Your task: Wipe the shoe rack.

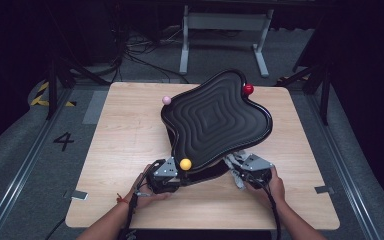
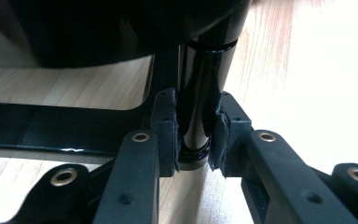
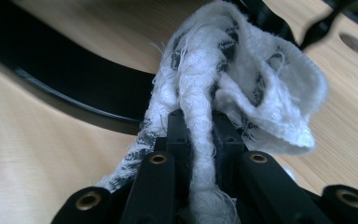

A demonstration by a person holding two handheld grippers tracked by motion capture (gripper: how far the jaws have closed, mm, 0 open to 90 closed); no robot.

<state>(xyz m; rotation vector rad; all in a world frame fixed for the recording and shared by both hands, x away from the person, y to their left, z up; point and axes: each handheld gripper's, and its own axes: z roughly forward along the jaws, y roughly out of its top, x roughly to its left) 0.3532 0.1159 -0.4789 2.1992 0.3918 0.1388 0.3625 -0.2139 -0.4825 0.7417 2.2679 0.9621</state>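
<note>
In the high view the tabletop (image 1: 125, 145) is evenly lit from above while the room around it sinks into near black. The glossy black tray (image 1: 215, 120) carries soft sheen on its ridges. In the left gripper view the wood at right burns out white. In the right gripper view the cloth (image 3: 242, 84) is soft with blur and the far edge is unfocused.

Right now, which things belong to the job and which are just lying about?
In the job:
- left hand-held gripper, shut on the stand's post
- right hand-held gripper, shut on the cloth
- black tray

Lying about:
- metal frame
- floor cables
</note>
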